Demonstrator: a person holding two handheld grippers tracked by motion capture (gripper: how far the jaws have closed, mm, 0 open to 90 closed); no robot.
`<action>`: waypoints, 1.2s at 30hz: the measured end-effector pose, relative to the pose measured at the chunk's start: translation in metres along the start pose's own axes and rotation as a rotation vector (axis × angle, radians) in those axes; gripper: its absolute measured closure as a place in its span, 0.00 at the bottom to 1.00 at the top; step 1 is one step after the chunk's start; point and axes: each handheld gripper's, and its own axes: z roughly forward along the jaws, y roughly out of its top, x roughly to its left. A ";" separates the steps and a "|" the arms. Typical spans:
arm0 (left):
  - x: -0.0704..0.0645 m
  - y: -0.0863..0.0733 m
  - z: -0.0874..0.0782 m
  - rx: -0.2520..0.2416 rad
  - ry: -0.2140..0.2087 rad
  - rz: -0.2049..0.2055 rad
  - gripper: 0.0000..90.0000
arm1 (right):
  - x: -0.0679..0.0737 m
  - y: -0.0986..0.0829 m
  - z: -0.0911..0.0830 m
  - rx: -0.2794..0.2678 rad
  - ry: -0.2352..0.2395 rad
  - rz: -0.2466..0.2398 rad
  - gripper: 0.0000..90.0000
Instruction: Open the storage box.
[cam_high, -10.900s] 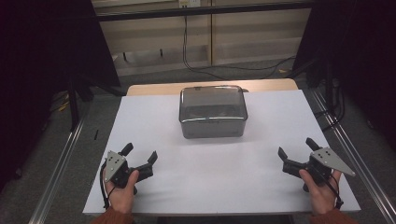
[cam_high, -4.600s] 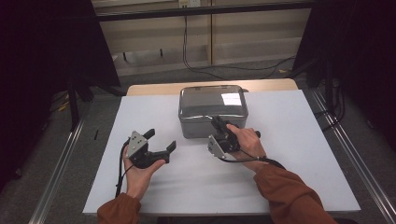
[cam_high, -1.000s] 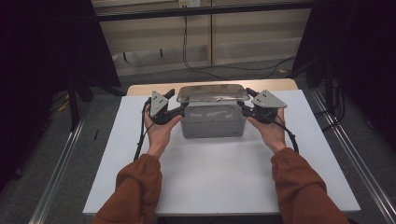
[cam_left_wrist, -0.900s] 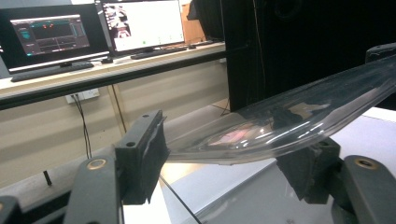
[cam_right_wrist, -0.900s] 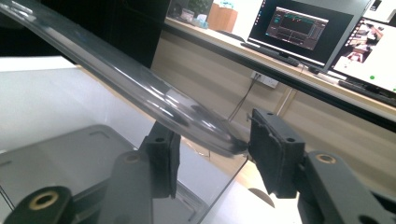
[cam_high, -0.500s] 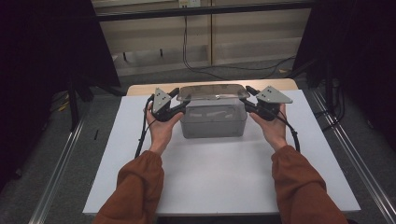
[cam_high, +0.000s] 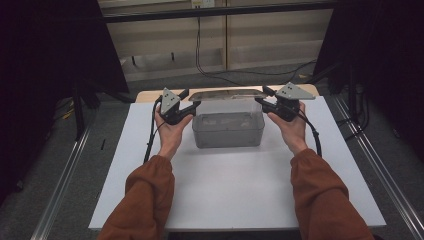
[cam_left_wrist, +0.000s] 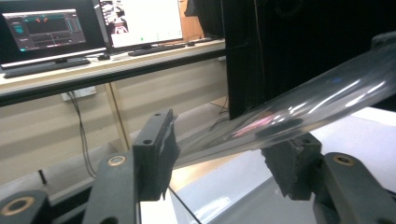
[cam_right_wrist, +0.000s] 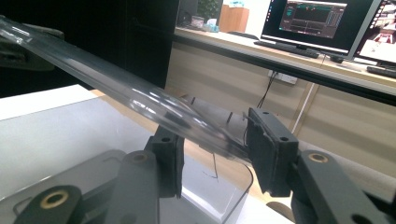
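A clear plastic box (cam_high: 227, 129) stands open at the far middle of the white tabletop (cam_high: 235, 195). Its clear lid (cam_high: 227, 94) hangs just above the box's far rim, held level between the two grippers. My left gripper (cam_high: 189, 104) is shut on the lid's left end and my right gripper (cam_high: 265, 101) on its right end. In the left gripper view the lid (cam_left_wrist: 317, 100) runs up to the right from between the jaws of the left gripper (cam_left_wrist: 219, 149). In the right gripper view the lid (cam_right_wrist: 93, 70) slants up to the left from the right gripper (cam_right_wrist: 215, 140), with the box wall (cam_right_wrist: 224, 196) below.
A wooden table edge (cam_high: 145, 95) shows behind the white top. Metal rails (cam_high: 65, 180) run along both sides on the floor. A cable (cam_high: 150, 140) trails from the left gripper. A desk with monitors (cam_left_wrist: 46, 30) stands beyond.
Both grippers have raised the lid a little off the box's top while holding its two ends; the box has stayed in place.
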 end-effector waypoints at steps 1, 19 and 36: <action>0.000 0.000 0.001 0.006 -0.002 0.000 0.53 | -0.001 0.001 0.001 0.000 0.004 0.007 0.63; 0.008 0.003 0.010 0.009 -0.006 0.012 0.69 | -0.011 -0.003 0.020 0.032 -0.023 0.048 0.66; 0.012 0.006 0.015 0.013 0.015 0.002 0.72 | -0.018 -0.014 0.033 -0.004 -0.029 0.050 0.66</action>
